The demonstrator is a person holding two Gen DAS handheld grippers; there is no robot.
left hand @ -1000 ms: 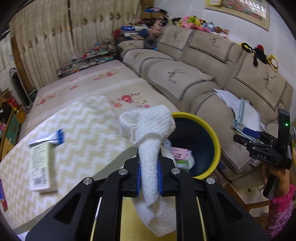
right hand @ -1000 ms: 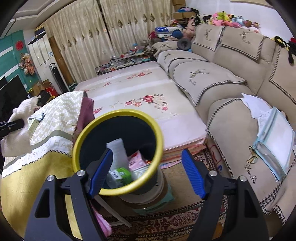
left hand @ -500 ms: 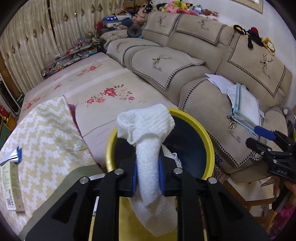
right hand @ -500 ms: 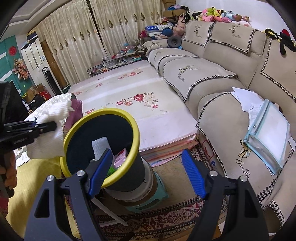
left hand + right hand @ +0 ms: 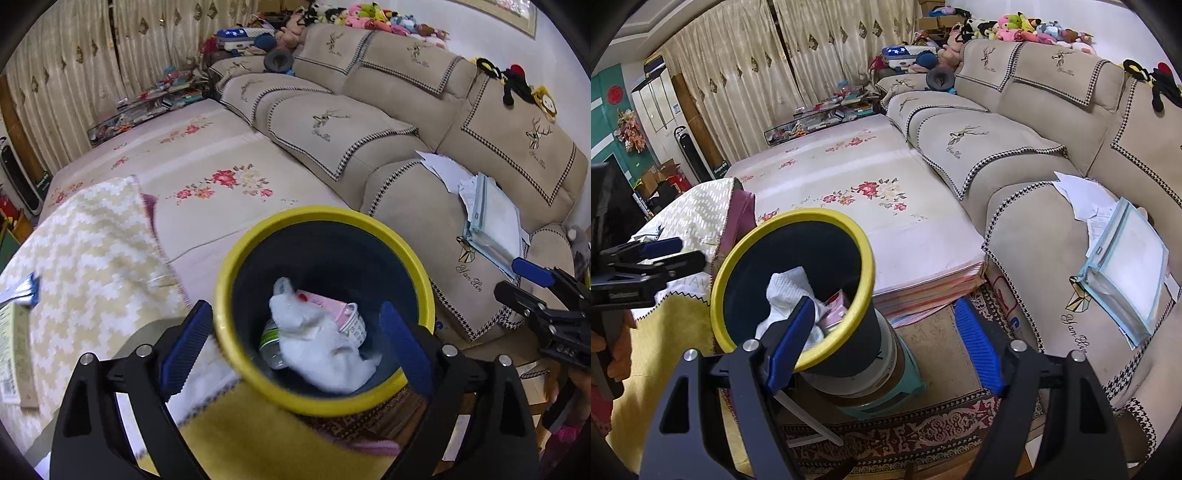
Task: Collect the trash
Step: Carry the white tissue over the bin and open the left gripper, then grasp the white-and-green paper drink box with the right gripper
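The white tissue lay in the bin, both grippers' jaws released; a packet remained on the desk.

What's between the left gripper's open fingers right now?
In the left wrist view, the left gripper frames the yellow-rimmed bin, white paper towel inside.

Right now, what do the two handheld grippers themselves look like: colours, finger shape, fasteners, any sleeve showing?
Both the left gripper and the right gripper are matte black frames with triangular cut-outs, silver round fasteners and long blue ribbed finger pads. A pink patterned sleeve shows below the right gripper. No cables are visible.
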